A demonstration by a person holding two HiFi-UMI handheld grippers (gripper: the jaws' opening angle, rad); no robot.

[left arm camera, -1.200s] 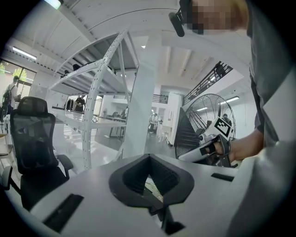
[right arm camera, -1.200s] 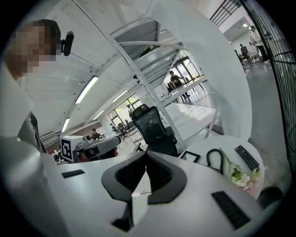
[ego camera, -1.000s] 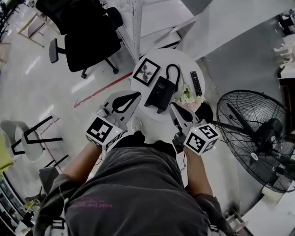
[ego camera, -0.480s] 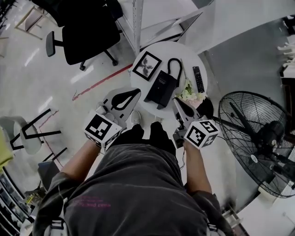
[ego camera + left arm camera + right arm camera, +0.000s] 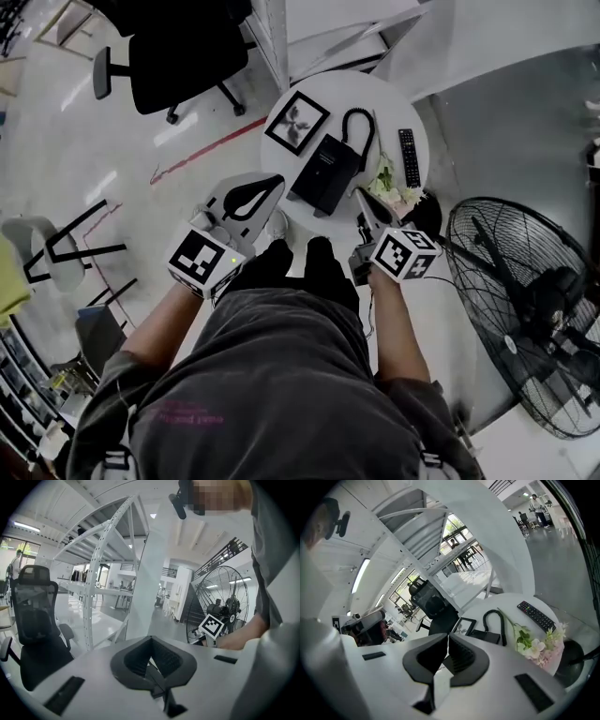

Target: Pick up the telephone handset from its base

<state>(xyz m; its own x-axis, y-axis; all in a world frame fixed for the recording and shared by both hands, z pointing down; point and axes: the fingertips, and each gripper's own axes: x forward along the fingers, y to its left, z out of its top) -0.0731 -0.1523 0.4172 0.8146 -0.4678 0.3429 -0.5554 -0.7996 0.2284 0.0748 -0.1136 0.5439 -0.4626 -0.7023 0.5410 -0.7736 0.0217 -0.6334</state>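
A tall floor fan (image 5: 525, 314) stood at the person's right, and a black office chair (image 5: 178, 52) stood on the pale floor ahead to the left. Between them was a round white worktop (image 5: 412, 117).

The left tongs (image 5: 279, 180) hovered over the floor just off the worktop's near left edge. Its jaws were pressed together at the tips, with nothing between them. The right tongs (image 5: 360, 194) reached over the worktop's near edge beside the flowers. Its jaws were also closed to a thin slit and empty. Each carried a cube with black-and-white square markers.

The black telephone (image 5: 323, 173) lay in the middle of the worktop, apart from both tongs. A black loop (image 5: 357, 131) arched from its far end, but whether that was cord or handset could not be told. A framed picture (image 5: 296, 123) lay to its left. A black remote control (image 5: 409, 157) lay to its right near the far rim, with a spray of pale flowers (image 5: 389, 187) between telephone and remote.

The only lettering was faint pink print (image 5: 192, 412) on the person's grey shirt, too blurred to read.

Compared with half a second earlier, the things on the worktop kept their places among one another. Both tongs remained closed and low by the near edge. The head view had shifted, so the fan sat lower in it and the worktop a little higher.
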